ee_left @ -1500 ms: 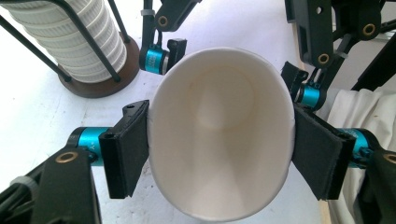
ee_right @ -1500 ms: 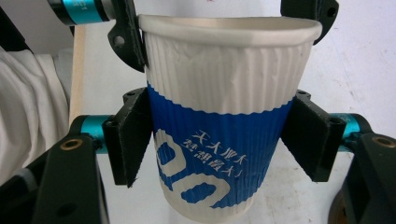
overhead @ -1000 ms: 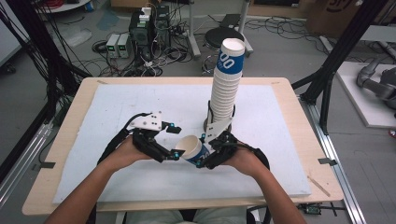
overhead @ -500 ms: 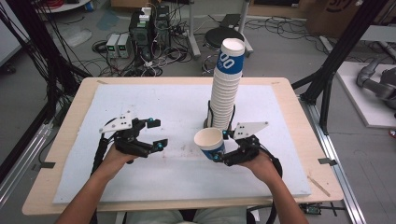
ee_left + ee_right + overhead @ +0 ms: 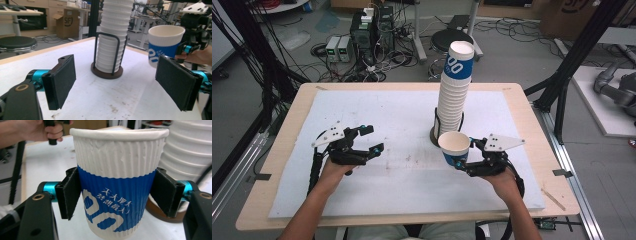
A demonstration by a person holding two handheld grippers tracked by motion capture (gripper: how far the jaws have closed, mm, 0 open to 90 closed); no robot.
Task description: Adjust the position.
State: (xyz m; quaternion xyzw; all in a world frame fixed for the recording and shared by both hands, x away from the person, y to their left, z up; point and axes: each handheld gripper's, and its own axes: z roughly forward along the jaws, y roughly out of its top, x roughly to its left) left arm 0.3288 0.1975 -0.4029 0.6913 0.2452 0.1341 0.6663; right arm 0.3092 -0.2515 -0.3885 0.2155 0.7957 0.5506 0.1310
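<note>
A white and blue ribbed paper cup [image 5: 454,148] stands upright just above the mat, and my right gripper [image 5: 462,158] is shut on its blue band. Its pads [image 5: 71,195] press both sides of the cup [image 5: 117,182]. A tall stack of the same cups [image 5: 454,90] sits in a black wire holder with a brown base [image 5: 107,72], just behind the held cup. My left gripper [image 5: 376,138] is open and holds nothing, left of centre, with its jaws pointing toward the stack [image 5: 112,37] and the cup [image 5: 163,46].
A white mat [image 5: 402,115] covers the wooden table [image 5: 292,115]. Black frame posts [image 5: 572,55] stand at the right, and cables and electronics boxes [image 5: 367,30] lie on the floor beyond the far edge. Bare mat lies between the two grippers.
One second ago both grippers met at the cup in the middle. The left gripper has drawn away to the left. The right has carried the cup rightward, in front of the stack.
</note>
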